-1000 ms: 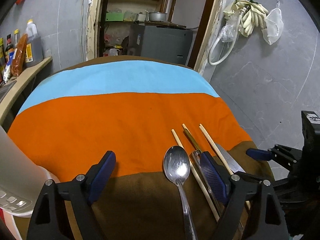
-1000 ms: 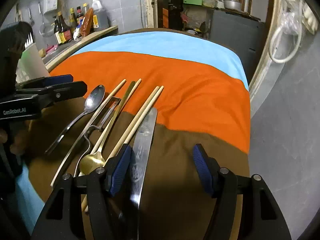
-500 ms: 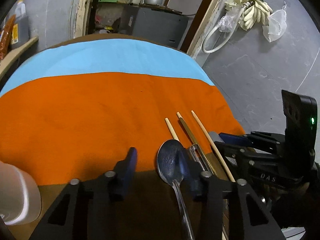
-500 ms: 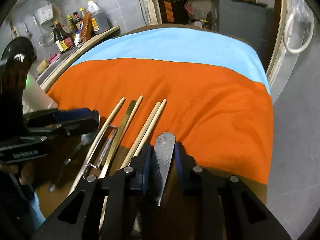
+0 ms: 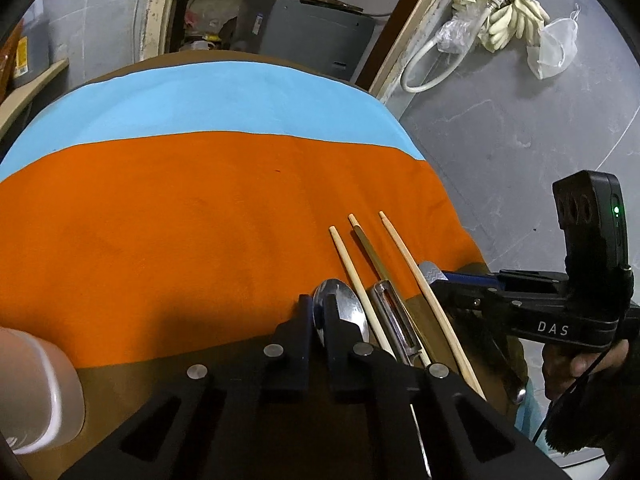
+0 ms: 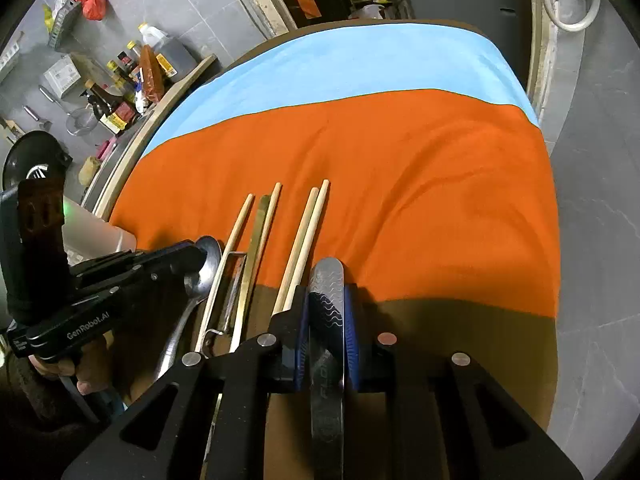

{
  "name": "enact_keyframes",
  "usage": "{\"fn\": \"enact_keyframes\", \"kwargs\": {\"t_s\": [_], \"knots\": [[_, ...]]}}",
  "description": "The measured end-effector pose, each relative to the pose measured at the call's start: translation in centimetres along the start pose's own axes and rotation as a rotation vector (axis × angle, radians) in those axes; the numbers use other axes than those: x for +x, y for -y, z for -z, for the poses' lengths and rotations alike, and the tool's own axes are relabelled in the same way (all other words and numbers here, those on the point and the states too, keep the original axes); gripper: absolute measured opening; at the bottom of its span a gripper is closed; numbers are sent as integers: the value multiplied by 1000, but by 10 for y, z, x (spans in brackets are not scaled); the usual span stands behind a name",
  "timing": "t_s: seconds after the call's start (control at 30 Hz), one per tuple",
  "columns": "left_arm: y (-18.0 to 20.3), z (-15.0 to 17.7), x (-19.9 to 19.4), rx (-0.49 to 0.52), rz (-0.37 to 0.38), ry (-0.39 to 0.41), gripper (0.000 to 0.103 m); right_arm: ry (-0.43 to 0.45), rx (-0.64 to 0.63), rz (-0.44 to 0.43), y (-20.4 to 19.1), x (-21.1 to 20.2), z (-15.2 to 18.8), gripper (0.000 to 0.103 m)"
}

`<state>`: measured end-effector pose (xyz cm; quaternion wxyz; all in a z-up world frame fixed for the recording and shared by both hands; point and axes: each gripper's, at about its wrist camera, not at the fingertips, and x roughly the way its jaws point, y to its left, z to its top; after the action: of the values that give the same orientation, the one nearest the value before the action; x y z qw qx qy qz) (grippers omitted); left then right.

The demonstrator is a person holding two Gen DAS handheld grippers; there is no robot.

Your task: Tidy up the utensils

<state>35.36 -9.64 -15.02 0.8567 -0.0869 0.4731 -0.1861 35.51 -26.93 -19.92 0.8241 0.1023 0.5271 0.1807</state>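
Utensils lie side by side on an orange, blue and brown cloth [image 5: 200, 208]. My left gripper [image 5: 318, 304] is shut on the silver spoon [image 5: 348, 312], pinching the left side of its bowl. Right of the spoon lie wooden chopsticks [image 5: 348, 256], a metal peeler [image 5: 394, 312] and a gold handle [image 5: 368, 244]. In the right wrist view, my right gripper [image 6: 327, 312] has its jaws closing, and the blue pads press on the patterned knife blade [image 6: 327, 276]. The blade tip sticks out past the pads. The spoon [image 6: 208, 256] and chopsticks [image 6: 308, 232] show to its left.
A white container [image 5: 36, 388] stands at the near left of the table. Sauce bottles [image 6: 140, 76] line a wooden ledge at the far left. The table drops off to a grey floor [image 6: 592, 200] on the right. A person's hand [image 5: 592, 360] holds the right gripper.
Both grippers went from wide open to closed, the left around the spoon's bowl, the right onto the knife blade. Both dipped lower and closer to the utensils.
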Motion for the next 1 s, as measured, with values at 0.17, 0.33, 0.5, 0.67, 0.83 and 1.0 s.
{"fn": "enact_keyframes", "kwargs": {"t_s": [0.17,0.33,0.5,0.67,0.83,1.0], "knots": [[2,1,-9,3,6,5,3,19,12,-7,-2,-12,6,1],[8,4,-19,23,8,7,2,35,44,0,1,-23,15,1],[13,9,-44,32,-13,76,2,162,65,56,-9,-59,28,1],[20,16,-85,39,-26,201,2,334,54,101,-31,-100,43,1],[30,21,-137,88,-64,330,2,479,45,147,-62,-138,50,1],[24,18,-190,111,-84,420,2,612,14,159,-101,-179,44,1]]}}
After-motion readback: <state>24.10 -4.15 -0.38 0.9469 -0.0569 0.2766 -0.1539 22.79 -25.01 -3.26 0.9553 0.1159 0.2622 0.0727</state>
